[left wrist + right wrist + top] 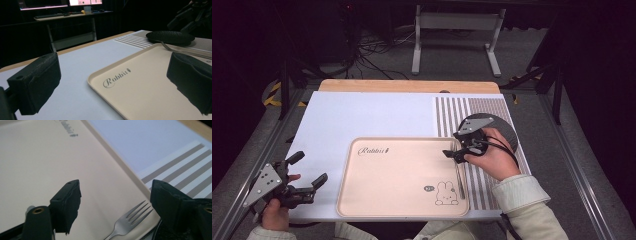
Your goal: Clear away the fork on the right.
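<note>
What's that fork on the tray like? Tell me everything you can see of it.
The fork looks like plain silvery metal, with four tines. It lies flat along the right edge of the beige tray, tines pointing away from the person, handle toward the rabbit drawing. The right claw hangs open over its tine end, not gripping it.

A beige tray (362,200) with a rabbit drawing (446,193) holds a silver fork (127,221) beside a grey-and-white striped mat (452,112) and black disc (170,37).
</note>
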### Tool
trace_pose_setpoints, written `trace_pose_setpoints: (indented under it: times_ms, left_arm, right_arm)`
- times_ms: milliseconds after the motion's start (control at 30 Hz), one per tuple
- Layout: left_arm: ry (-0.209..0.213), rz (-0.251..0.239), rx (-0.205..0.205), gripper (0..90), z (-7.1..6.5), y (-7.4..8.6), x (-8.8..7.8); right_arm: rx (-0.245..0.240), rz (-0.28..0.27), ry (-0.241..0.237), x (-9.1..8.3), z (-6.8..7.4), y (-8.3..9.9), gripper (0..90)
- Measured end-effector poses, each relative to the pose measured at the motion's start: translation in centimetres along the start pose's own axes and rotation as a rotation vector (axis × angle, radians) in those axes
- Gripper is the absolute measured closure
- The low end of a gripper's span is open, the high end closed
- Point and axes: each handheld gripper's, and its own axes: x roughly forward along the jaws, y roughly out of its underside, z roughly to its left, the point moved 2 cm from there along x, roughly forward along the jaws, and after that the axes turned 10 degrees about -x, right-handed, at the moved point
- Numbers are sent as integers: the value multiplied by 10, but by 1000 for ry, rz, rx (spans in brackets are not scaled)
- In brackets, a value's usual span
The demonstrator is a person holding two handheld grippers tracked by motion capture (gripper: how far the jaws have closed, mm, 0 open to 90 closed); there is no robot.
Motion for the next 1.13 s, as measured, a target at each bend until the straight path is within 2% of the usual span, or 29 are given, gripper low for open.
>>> trace_pose_setpoints:
  times_ms: [267,333,467,600,733,800,833,867,967,1000,1033,1133]
  left_arm:
    - [-6,-3,0,0,-1,0,0]
    - [-7,-4,-2,0,-1,0,0]
    - [-8,-1,1,0,0,0,-1]
    - [-10,-8,1,0,0,0,-1]
    - [-11,-9,2,0,0,0,-2]
    - [-14,-11,-1,0,0,0,-2]
    - [-14,-11,-1,0,0,-1,-2]
    - [-13,-12,-1,0,0,-1,-2]
    - [-15,-19,-6,0,0,-1,-3]
    - [-13,-21,-8,0,1,-1,-3]
    - [-13,-19,-6,0,1,-1,-3]
    - [-11,-22,-11,0,1,-1,-3]
  right_arm:
    - [22,-157,54,-31,4,5,208]
    - [13,-192,69,-39,5,8,204]
    - [20,-243,99,-53,8,17,191]
    - [38,-306,147,-67,9,32,182]
    - [52,-342,164,-75,11,47,178]
    - [70,-394,190,-83,13,61,179]
    - [78,-435,225,-89,14,72,180]
    - [78,-435,225,-89,14,72,180]
    - [132,-519,277,-95,14,94,179]
    - [143,-517,279,-95,13,99,176]
    - [136,-487,288,-95,13,111,176]
    - [130,-484,296,-95,13,121,174]
